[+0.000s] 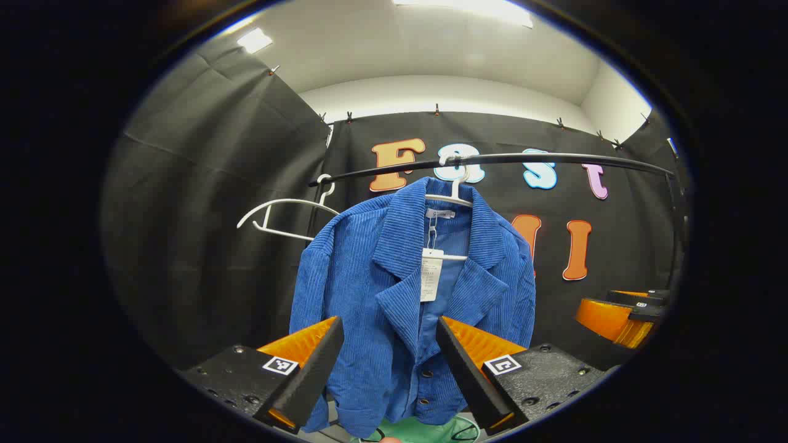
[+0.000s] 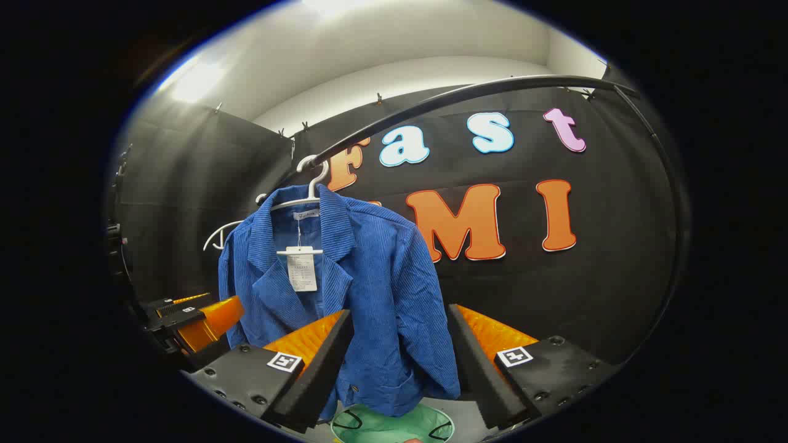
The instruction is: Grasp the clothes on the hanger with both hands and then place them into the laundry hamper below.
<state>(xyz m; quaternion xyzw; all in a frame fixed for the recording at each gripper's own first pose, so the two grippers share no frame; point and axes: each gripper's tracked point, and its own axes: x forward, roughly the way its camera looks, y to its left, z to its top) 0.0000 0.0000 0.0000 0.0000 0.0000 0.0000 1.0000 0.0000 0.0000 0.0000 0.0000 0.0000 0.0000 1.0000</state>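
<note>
A blue corduroy jacket [image 1: 394, 295] hangs on a white hanger [image 1: 452, 194] from the black rail [image 1: 492, 160], with a white tag at its collar. In the left gripper view my left gripper [image 1: 388, 369] is open in front of the jacket's lower front, short of the cloth. The right gripper view has the same jacket [image 2: 369, 277] on its hanger [image 2: 308, 197], and my right gripper [image 2: 400, 363] is open before its right side. The green hamper [image 2: 394, 424] sits on the floor under the jacket's hem. The left gripper [image 2: 197, 320] also appears at the left edge of the right gripper view.
An empty white hanger [image 1: 277, 215] hangs on the rail left of the jacket. The rail's upright post [image 1: 677, 234] stands at the right. The right gripper [image 1: 622, 314] appears at the right edge of the left gripper view. Black cloth walls close the booth.
</note>
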